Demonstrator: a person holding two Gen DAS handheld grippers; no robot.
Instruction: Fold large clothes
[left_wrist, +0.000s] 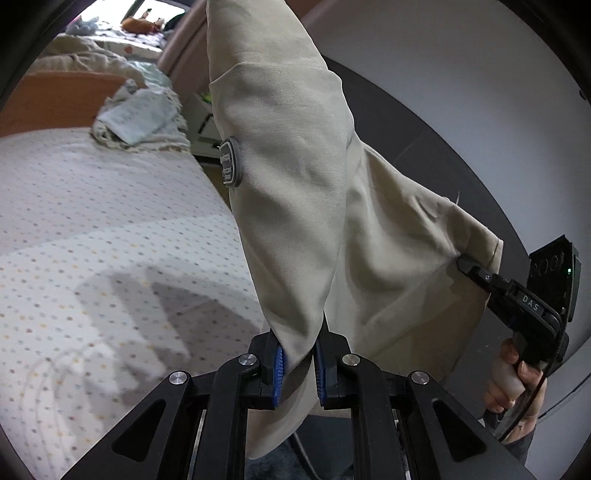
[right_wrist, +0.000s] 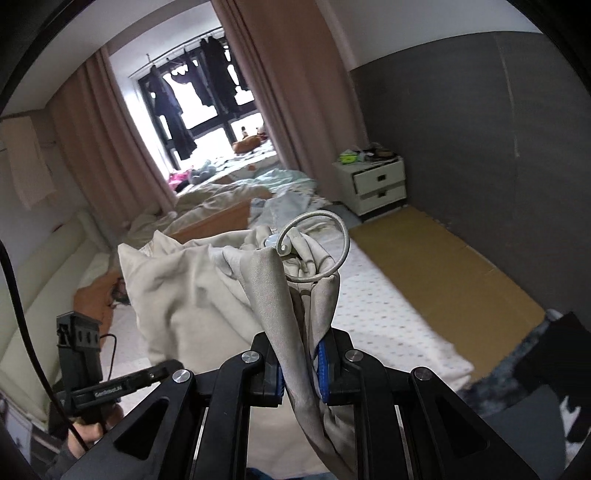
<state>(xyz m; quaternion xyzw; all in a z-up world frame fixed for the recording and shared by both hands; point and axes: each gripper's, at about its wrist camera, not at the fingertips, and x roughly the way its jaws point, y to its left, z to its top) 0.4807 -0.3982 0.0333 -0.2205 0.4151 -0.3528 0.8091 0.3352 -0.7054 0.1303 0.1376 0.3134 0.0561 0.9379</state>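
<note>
Beige garment (left_wrist: 295, 192) held up over the dotted bed (left_wrist: 110, 221).
Your left gripper (left_wrist: 298, 363) and right gripper (right_wrist: 301, 363) each clench a fold of it between their jaws.

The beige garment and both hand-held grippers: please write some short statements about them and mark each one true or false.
1. The left hand-held gripper is shut on the garment. True.
2. The right hand-held gripper is open and holds nothing. False: it is shut on the garment too.
3. The garment lies flat on the bed. False: it hangs in the air between the two grippers.
4. A cord loop sticks up from the fabric near the right hand-held gripper. True.
5. A grey patch sits on the garment. True.
6. The bed sheet is plain black. False: it is white with small coloured dots.
</note>
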